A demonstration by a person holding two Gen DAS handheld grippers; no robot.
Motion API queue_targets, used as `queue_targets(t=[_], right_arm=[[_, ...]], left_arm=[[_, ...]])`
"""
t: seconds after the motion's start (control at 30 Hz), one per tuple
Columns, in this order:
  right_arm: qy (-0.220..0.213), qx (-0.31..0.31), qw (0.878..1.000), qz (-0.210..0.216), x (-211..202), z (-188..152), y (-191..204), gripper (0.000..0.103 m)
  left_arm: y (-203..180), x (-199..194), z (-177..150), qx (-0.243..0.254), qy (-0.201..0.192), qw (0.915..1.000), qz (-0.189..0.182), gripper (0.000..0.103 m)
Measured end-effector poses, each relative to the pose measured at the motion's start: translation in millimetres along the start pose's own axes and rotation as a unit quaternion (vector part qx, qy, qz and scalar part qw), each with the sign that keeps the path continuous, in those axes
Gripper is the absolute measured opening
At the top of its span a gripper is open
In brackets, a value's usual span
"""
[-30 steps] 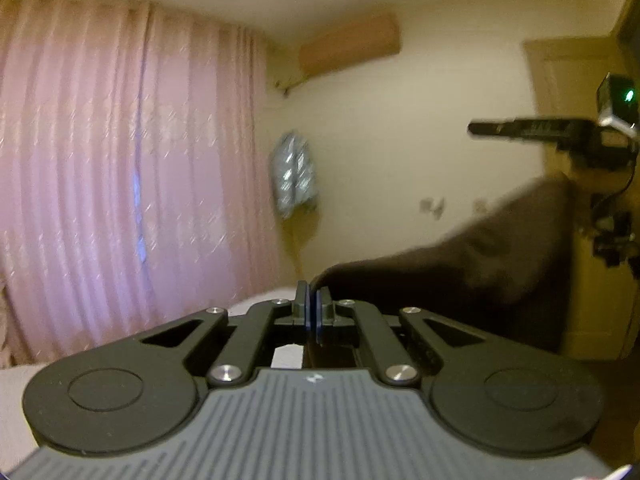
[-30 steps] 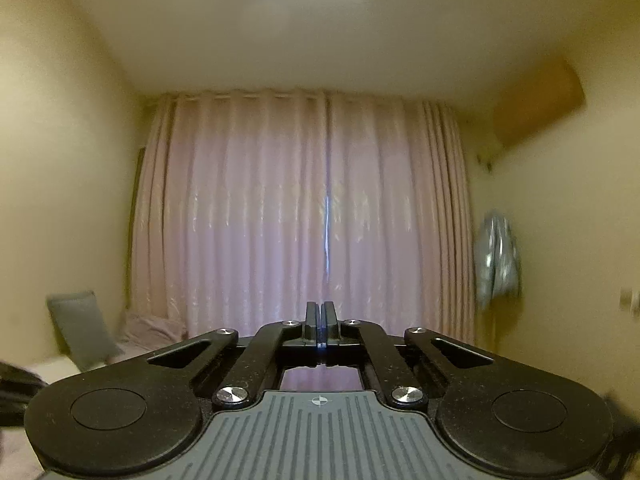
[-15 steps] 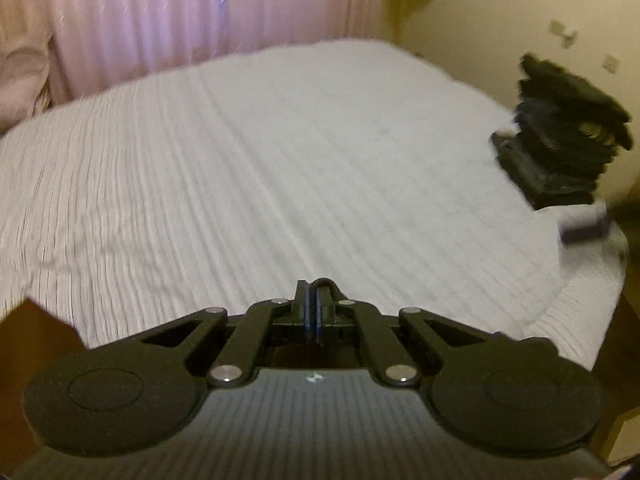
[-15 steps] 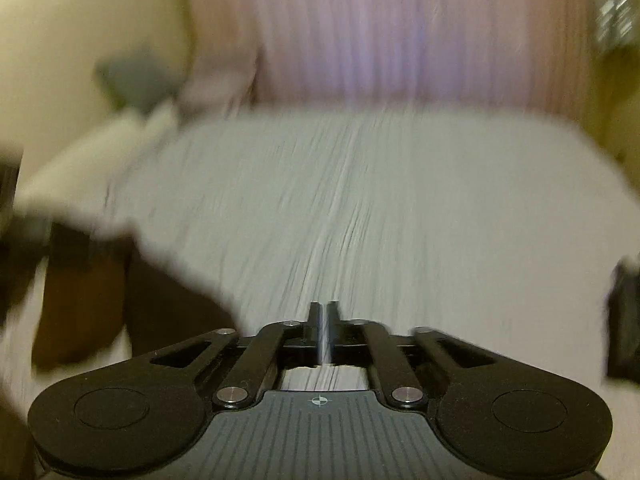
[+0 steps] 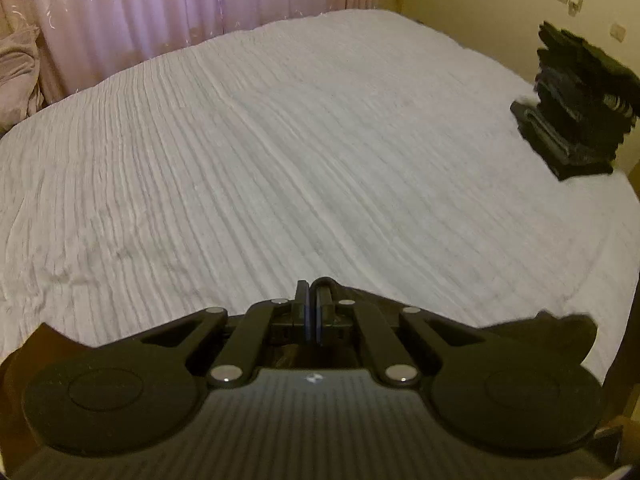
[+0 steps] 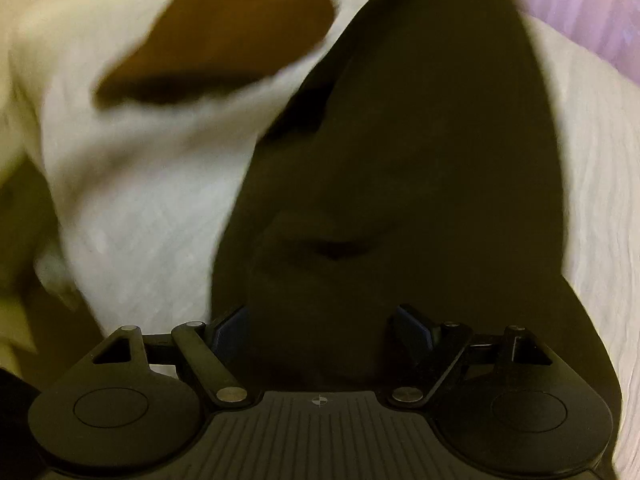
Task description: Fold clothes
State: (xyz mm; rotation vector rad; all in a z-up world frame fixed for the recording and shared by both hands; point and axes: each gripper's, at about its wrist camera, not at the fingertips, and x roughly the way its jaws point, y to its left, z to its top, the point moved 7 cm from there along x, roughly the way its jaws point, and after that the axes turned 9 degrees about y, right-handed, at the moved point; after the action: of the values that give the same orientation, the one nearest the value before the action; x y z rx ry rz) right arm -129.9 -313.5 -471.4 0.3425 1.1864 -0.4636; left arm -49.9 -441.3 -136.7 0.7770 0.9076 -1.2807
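Observation:
My left gripper (image 5: 311, 312) is shut on a thin edge of the dark garment (image 5: 536, 322), which hangs below and to its right at the near edge of the white bed (image 5: 280, 152). My right gripper (image 6: 320, 328) is open, its jaws wide apart, directly over the dark brown garment (image 6: 400, 160) that spreads out on the bed (image 6: 152, 200). A brown sleeve-like part (image 6: 216, 40) lies to the upper left, blurred.
A stack of folded dark clothes (image 5: 576, 108) sits at the bed's right edge near the wall. Pink curtains (image 5: 160, 8) hang behind the bed, and a crumpled pale bundle (image 5: 16, 76) lies at the far left.
Both grippers swung down from facing the walls to the bed. My right gripper went from shut to wide open over the dark garment. The left gripper stayed shut.

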Motion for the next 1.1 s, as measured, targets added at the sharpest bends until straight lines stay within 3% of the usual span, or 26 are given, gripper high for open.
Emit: queue_targets(t=[0.03,0.07,0.17,0.23,0.37,0.5,0.57,0.67,0.73,0.8,0.83,0.87,0.9,0.93,1.0,1.1], right_arm=[[0.005,-0.004,1.0,-0.007,6.5,-1.7,-2.6,0.021],[-0.002,0.019,1.0,-0.007,-6.7,-2.7,-12.4,0.001],[-0.031,0.108,0.994,0.0,-60.8,-5.3,-47.4,0.0],[-0.06,0.171,0.983,-0.013,-116.7,-9.3,-82.2,0.0],[-0.128,0.264,0.951,-0.103,-244.5,-18.5,-181.0,0.0],[-0.182,0.293,0.923,-0.172,-319.2,-14.0,-283.9,0.0],[-0.197,0.282,0.917,-0.2,-327.5,2.5,-334.0,0.0],[-0.187,0.278,0.919,-0.209,-297.0,34.0,-404.6,0.001],[-0.165,0.301,0.919,-0.193,-247.6,50.7,-448.3,0.001],[-0.146,0.308,0.92,-0.195,-214.4,63.9,-470.9,0.016],[-0.137,0.31,0.92,-0.197,-198.7,70.3,-481.1,0.051],[-0.14,0.307,0.921,-0.196,-192.2,72.8,-484.1,0.078],[-0.145,0.304,0.923,-0.186,-184.4,71.5,-477.5,0.08],[-0.15,0.301,0.925,-0.175,-175.8,69.3,-469.0,0.079],[-0.13,0.304,0.934,-0.133,-147.1,57.2,-445.9,0.079],[-0.085,0.322,0.94,-0.074,-112.5,26.2,-410.8,0.079]], left_arm=[[2.5,-2.2,-4.2,0.002,0.004,1.0,0.0,0.001],[5.0,-4.8,-8.4,0.004,0.007,1.0,-0.002,0.001],[9.9,-18.0,-17.5,0.008,0.005,0.9996,-0.025,0.001],[10.0,-26.8,-18.3,0.013,0.002,0.9991,-0.041,0.001],[3.3,-42.4,5.5,0.021,-0.02,0.9973,-0.067,0.001],[-0.2,-38.3,61.5,0.001,-0.057,0.9942,-0.092,0.001],[-1.7,-22.6,96.9,-0.009,-0.069,0.9931,-0.094,0.0],[11.2,21.3,143.5,-0.051,-0.058,0.9939,-0.079,0.004],[27.0,55.1,162.0,-0.097,-0.038,0.9929,-0.059,0.006],[32.0,70.3,161.6,-0.105,-0.023,0.9935,-0.036,0.007],[33.7,76.9,160.3,-0.109,-0.016,0.9936,-0.026,0.008],[30.7,78.5,152.2,-0.106,-0.011,0.9939,-0.027,0.016],[27.1,80.8,139.9,-0.103,-0.002,0.9943,-0.028,0.029],[23.2,83.8,126.0,-0.1,0.011,0.9946,-0.025,0.034],[12.1,93.3,88.3,-0.106,0.045,0.9932,-0.017,0.037],[-20.5,117.4,26.4,-0.118,0.115,0.9858,-0.034,0.041]])
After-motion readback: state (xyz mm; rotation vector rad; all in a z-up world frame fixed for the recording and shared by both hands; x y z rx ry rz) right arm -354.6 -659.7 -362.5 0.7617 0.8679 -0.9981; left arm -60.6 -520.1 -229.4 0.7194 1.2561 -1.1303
